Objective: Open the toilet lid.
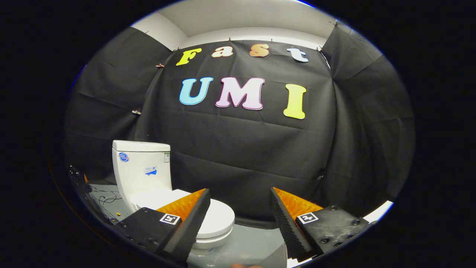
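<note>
Against the black cloth wall a toilet (148, 182) stands, its lid (217, 217) down beyond the left finger of the wide-open, empty gripper (240, 208); probably light, stiff, slick plastic, best hooked under the front rim.

tool (240, 193), fingers spread wide, holding nothing

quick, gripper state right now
Gripper: open, fingers spread wide and holding nothing; the toilet lid lies closed beyond the left finger.
</note>
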